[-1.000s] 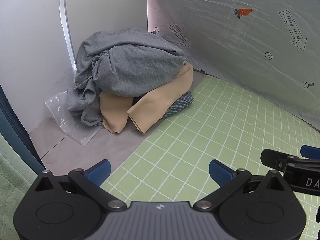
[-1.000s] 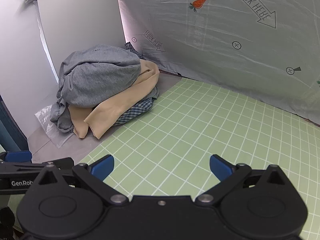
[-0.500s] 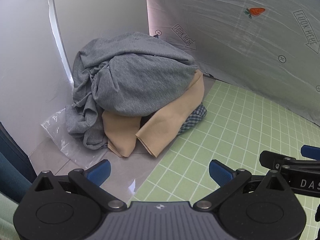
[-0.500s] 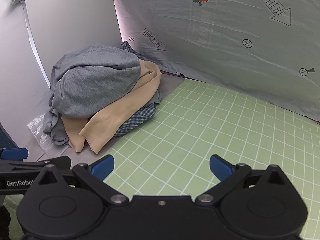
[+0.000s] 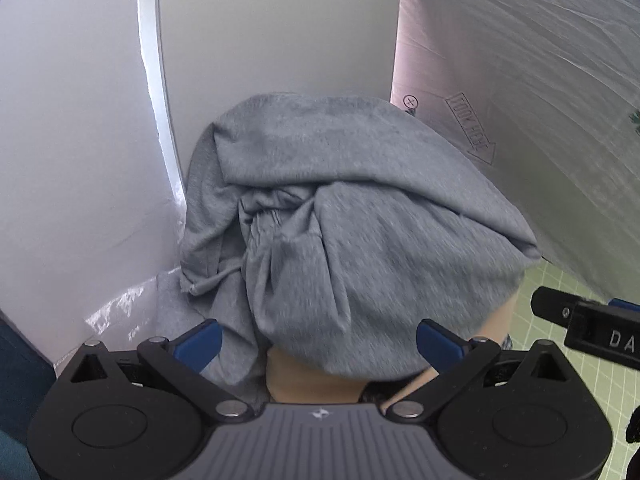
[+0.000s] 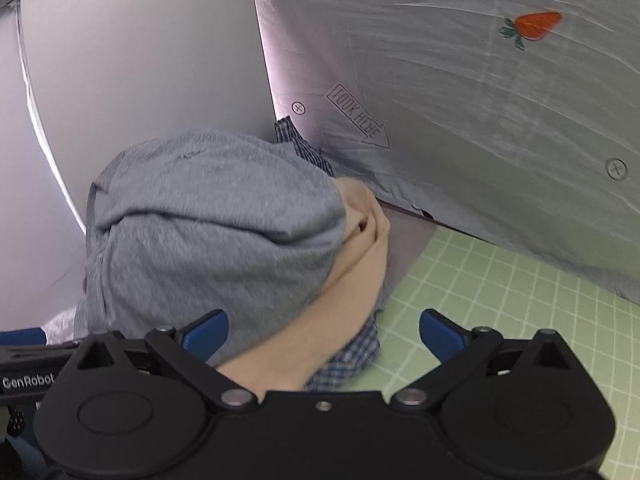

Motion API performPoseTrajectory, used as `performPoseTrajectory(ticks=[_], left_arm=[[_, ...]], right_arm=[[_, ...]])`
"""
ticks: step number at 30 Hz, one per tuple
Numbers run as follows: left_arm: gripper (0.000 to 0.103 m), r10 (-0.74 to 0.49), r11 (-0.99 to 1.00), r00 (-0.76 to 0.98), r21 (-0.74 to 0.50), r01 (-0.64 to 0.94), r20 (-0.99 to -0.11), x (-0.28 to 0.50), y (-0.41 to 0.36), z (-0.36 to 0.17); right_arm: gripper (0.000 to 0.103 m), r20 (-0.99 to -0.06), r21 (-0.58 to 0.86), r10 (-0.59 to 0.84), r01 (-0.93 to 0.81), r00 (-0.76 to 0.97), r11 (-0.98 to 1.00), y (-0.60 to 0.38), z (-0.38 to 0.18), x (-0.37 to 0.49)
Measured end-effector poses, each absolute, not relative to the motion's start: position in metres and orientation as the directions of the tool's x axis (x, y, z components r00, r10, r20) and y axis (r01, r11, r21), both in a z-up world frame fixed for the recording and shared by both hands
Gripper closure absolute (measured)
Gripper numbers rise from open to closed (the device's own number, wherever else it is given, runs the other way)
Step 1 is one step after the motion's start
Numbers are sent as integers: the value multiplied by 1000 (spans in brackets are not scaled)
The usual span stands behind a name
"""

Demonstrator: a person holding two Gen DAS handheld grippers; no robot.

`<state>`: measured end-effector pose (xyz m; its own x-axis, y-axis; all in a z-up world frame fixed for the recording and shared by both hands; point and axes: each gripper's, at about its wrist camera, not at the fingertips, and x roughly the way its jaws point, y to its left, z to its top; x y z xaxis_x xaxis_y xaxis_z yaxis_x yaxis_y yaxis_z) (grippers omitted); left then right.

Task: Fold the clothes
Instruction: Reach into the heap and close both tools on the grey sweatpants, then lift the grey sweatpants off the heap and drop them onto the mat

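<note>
Left wrist view: the left gripper (image 5: 318,338) has its jaws spread wide, with nothing between the blue fingertips (image 5: 200,340). Right in front of it, filling the middle from 9 o'clock round to 3 o'clock, sits a heap of clothes topped by a crumpled grey garment (image 5: 340,232). A strip of tan cloth (image 5: 304,380) peeks out under it at 6 o'clock. The heap is tucked into the corner of the white backdrop (image 5: 80,120). The right gripper (image 5: 588,320) pokes in at 3 o'clock above the green grid mat (image 5: 560,284).

Right wrist view: the right gripper (image 6: 324,330) is likewise wide open and empty. The grey garment (image 6: 208,224) lies at 10 o'clock, the tan cloth (image 6: 352,272) draped down its right side, and a blue checked shirt (image 6: 348,356) shows beneath at 6 o'clock and again behind the heap at 12 o'clock. The green grid mat (image 6: 500,300) spreads at 4 o'clock. A carrot sticker (image 6: 532,26) marks the backdrop at 1 o'clock.
</note>
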<state>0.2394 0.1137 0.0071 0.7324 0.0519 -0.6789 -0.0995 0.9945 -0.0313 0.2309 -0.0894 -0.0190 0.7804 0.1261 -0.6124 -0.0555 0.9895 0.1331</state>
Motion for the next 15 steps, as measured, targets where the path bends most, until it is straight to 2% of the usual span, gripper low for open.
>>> performPoseTrajectory(ticks=[3, 5, 6, 7, 8, 9, 10, 12, 15], left_arm=[[20, 41, 994, 730, -43, -95, -682, 265, 122, 6], [45, 42, 994, 730, -43, -97, -682, 274, 125, 6], [52, 37, 995, 735, -41, -88, -676, 276, 126, 6], [70, 35, 997, 742, -31, -75, -669, 277, 125, 6], [84, 36, 998, 748, -12, -58, -663, 277, 122, 7], [87, 39, 999, 752, 9, -43, -657, 276, 118, 9], [91, 43, 999, 759, 32, -30, -650, 275, 114, 11], [94, 46, 998, 775, 63, -9, -630, 267, 106, 17], [95, 28, 998, 800, 55, 7, -600, 252, 101, 29]], right_arm=[[1, -598, 144, 131, -54, 790, 988, -78, -19, 273], [11, -602, 174, 159, -65, 783, 983, -73, -23, 296], [31, -600, 199, 184, -77, 778, 977, -72, -25, 302], [60, -597, 224, 208, -88, 775, 971, -71, -28, 309], [72, -583, 246, 231, -102, 779, 964, -70, -29, 309], [91, -562, 253, 250, -124, 788, 960, -68, -28, 307], [99, -533, 228, 262, -161, 805, 960, -65, -27, 300], [99, -495, 137, 247, -206, 833, 969, -56, -25, 287], [100, -462, 168, 238, -179, 854, 969, -65, -20, 271]])
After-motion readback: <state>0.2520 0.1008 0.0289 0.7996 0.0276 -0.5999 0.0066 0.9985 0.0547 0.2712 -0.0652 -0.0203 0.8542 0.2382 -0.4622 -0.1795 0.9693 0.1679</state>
